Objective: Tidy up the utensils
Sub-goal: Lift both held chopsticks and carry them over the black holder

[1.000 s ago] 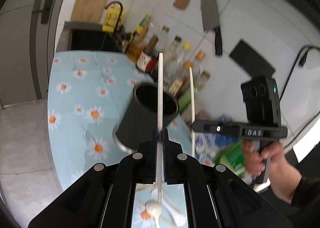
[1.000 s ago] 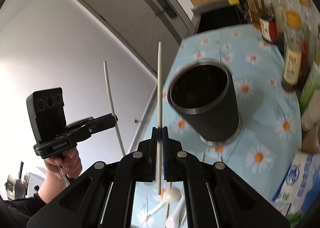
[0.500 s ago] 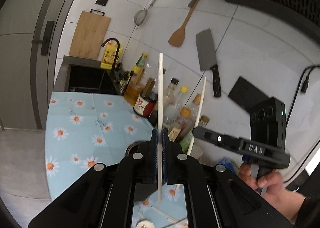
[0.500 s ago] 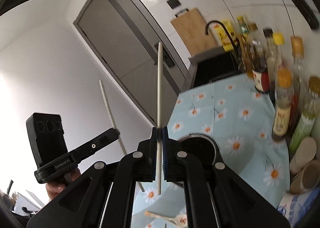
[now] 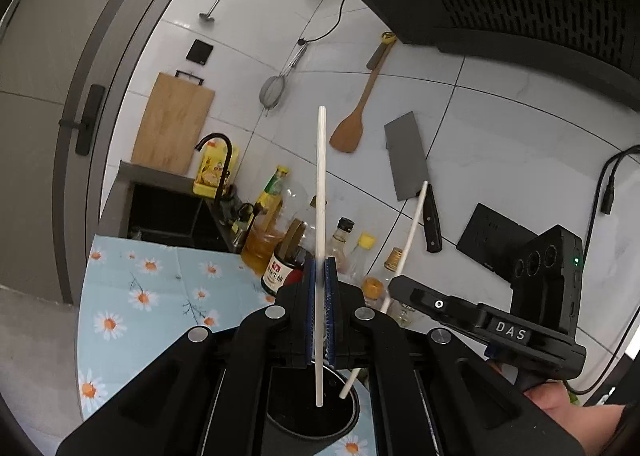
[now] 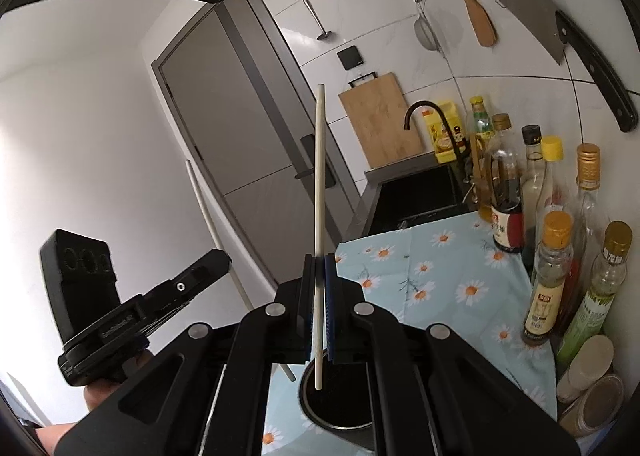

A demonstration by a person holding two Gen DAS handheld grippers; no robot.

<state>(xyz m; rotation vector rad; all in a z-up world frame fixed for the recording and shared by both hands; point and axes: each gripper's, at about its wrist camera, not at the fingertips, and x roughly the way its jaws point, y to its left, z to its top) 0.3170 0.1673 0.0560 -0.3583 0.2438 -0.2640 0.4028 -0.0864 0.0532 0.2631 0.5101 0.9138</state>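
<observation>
Each gripper is shut on a white chopstick held almost upright. My left gripper [image 5: 319, 312] clamps one chopstick [image 5: 321, 184] whose lower end hangs over the mouth of the black utensil holder [image 5: 308, 422]. My right gripper [image 6: 319, 308] pinches the other chopstick [image 6: 319, 184], its tip just above the same holder [image 6: 340, 404]. In the left wrist view the right gripper [image 5: 412, 294] shows at the right with its chopstick [image 5: 408, 240] slanting towards the holder. In the right wrist view the left gripper [image 6: 212, 262] and its chopstick [image 6: 208, 216] show at the left.
The holder stands on a blue daisy-print tablecloth [image 6: 440, 276]. Several sauce and oil bottles [image 6: 552, 272] line the wall side. A sink with a black tap [image 6: 424, 112] lies at the far end. A cleaver [image 5: 408, 160], wooden spatula [image 5: 352, 124], strainer and cutting board [image 5: 172, 124] hang on the tiled wall.
Both grippers rose and tilted up towards level, so the wall fills more of each view and the holder dropped to the bottom edge. The spoons on the cloth slipped out of sight.
</observation>
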